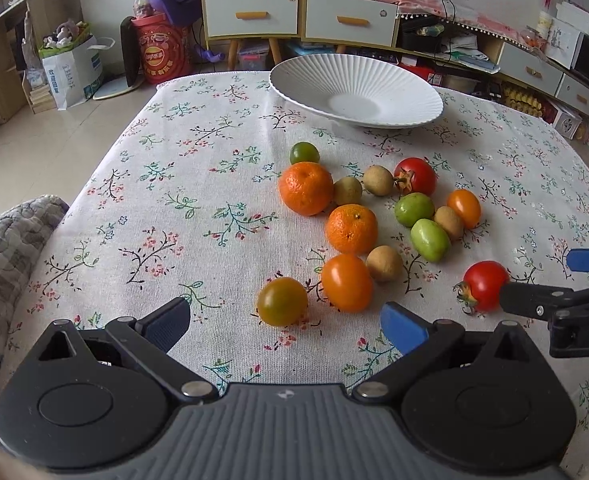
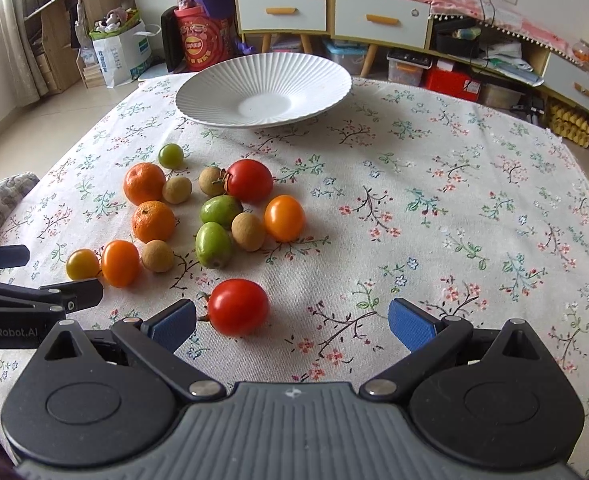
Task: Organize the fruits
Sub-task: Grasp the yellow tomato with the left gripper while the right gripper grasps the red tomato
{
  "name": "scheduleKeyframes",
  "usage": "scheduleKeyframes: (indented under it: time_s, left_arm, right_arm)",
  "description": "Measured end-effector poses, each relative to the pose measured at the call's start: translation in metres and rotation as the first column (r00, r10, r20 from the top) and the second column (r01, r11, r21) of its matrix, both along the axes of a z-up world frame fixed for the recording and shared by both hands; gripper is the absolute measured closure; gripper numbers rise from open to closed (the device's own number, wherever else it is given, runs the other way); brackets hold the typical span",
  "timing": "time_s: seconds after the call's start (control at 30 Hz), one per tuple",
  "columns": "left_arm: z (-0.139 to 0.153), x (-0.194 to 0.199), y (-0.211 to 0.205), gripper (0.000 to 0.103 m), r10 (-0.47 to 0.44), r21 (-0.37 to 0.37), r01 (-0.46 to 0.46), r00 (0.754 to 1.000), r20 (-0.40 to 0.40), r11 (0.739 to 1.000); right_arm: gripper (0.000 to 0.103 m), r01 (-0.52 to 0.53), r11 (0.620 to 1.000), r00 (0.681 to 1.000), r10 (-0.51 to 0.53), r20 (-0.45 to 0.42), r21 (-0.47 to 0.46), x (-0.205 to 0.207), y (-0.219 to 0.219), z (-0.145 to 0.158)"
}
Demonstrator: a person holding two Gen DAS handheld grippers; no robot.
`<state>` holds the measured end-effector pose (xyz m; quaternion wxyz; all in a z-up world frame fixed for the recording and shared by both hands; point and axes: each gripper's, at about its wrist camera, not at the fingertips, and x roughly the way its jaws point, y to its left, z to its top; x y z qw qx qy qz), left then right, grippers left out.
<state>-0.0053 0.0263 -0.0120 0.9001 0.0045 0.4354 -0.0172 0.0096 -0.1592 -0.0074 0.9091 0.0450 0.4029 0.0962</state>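
tablecloth [image 2: 434,208]: off-white, printed with little pink flowers, green sprigs, dark twigs
plate [image 2: 222,80]: plain white, ribbed all over
mandarins [image 1: 305,188]: bright orange, dimpled skin
near tomato [image 2: 237,306]: glossy red, green stem
longans [image 2: 248,231]: dull tan-brown
oval fruits [image 2: 213,244]: light green
gripper pads [image 2: 408,324]: blue, on black fingers
drawers [image 2: 281,10]: white fronts, orange handles
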Motion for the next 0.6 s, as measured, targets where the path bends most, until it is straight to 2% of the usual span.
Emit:
scheduleKeyframes:
  time_s: [0.07,0.27,0.37,0.4,0.6]
  left_arm:
    - [-0.002,-0.003,0.002,0.005,-0.017,-0.002,0.017,1.0,0.026,1.0]
    - [-0.007,-0.008,0.002,0.01,-0.084,-0.036,0.087,0.994,0.068,0.996]
    - [-0.01,-0.009,0.001,0.022,-0.108,-0.037,0.11,0.992,0.071,0.993]
    - [-0.011,-0.009,0.001,0.026,-0.112,-0.032,0.114,0.991,0.071,0.993]
    - [-0.015,-0.009,0.005,0.04,-0.112,-0.049,0.115,0.992,0.059,0.992]
  right_arm:
    - [0.001,-0.018,1.0,0.999,0.018,0.034,-0.004,-0.003,0.001,-0.003]
    - [0.001,-0.101,0.994,0.995,0.1,-0.009,-0.045,-0.014,0.008,-0.004]
    - [0.005,-0.129,0.99,0.992,0.128,-0.022,-0.051,-0.016,0.01,-0.006]
    - [0.007,-0.133,0.989,0.991,0.133,0.003,-0.067,-0.016,0.014,-0.008]
    - [0.019,-0.145,0.986,0.989,0.144,-0.027,-0.076,-0.011,0.014,-0.012]
